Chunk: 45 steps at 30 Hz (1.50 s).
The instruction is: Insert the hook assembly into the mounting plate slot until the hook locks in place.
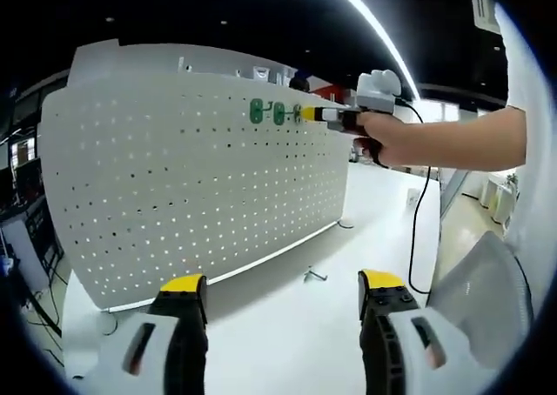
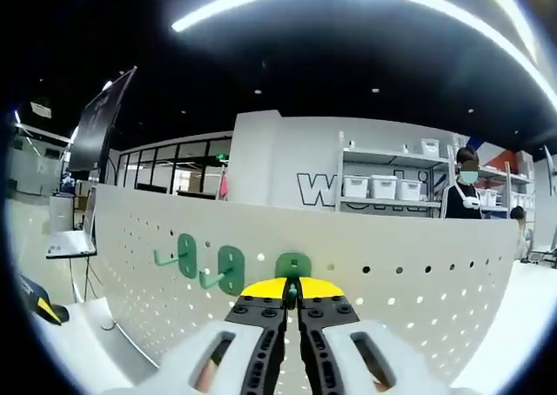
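right gripper (image 2: 292, 292) fingers pinching a green hook (image 2: 293, 266) against the top row of the white pegboard (image 2: 418, 282), beside two more green hooks (image 2: 209, 263) already hanging there. left gripper (image 1: 283, 292) low over the worktop (image 1: 287, 325), fingers spread, nothing held. a small metal piece (image 1: 316, 275) lies at the pegboard's foot.

From the left gripper view we look from well back over the white table (image 1: 287, 325) at the pegboard (image 1: 191, 177), which spans the frame's left and centre. The right gripper view sits close against that same pegboard (image 2: 418, 282) near its top edge — facing it almost head-on. Both views share the green hooks (image 1: 267, 112) (image 2: 209, 264).
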Each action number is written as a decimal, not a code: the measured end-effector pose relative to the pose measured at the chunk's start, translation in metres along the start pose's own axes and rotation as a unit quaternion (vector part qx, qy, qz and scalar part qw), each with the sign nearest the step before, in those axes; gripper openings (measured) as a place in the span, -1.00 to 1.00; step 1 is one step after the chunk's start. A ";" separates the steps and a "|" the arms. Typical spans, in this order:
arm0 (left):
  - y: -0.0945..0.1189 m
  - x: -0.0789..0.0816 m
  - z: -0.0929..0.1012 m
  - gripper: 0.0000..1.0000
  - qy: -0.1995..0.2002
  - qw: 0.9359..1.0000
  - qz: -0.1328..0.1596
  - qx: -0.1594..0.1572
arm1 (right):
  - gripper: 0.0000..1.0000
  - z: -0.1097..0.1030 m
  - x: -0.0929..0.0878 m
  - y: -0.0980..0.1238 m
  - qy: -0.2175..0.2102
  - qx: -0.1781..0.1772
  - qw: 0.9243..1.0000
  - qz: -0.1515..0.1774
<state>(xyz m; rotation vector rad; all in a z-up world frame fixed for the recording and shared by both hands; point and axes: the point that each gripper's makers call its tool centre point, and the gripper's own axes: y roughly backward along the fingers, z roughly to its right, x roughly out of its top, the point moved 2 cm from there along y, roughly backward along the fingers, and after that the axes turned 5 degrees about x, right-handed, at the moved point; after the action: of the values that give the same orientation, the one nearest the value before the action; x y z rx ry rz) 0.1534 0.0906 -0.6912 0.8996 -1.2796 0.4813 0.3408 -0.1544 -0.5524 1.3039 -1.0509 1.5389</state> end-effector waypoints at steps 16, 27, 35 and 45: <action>0.007 -0.005 0.001 0.45 0.001 1.000 -0.008 -0.002 | -0.97 -0.002 -0.002 -0.001 -0.010 -0.051 0.999 0.003; 0.007 -0.005 0.001 0.45 -0.006 1.000 -0.011 -0.008 | -0.96 -0.001 -0.003 -0.001 -0.028 -0.058 0.998 0.011; 0.004 -0.005 0.002 0.45 -0.005 1.000 -0.009 -0.008 | -0.81 -0.006 -0.005 0.001 -0.038 -0.016 0.999 0.018; -0.003 -0.001 0.007 0.46 -0.006 1.000 -0.003 -0.018 | -0.42 -0.010 -0.004 0.011 -0.028 0.032 0.998 0.035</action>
<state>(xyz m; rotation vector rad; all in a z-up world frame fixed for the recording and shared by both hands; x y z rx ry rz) 0.1507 0.0835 -0.6925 0.8765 -1.2923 0.4474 0.3279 -0.1483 -0.5582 1.3734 -1.1008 1.6084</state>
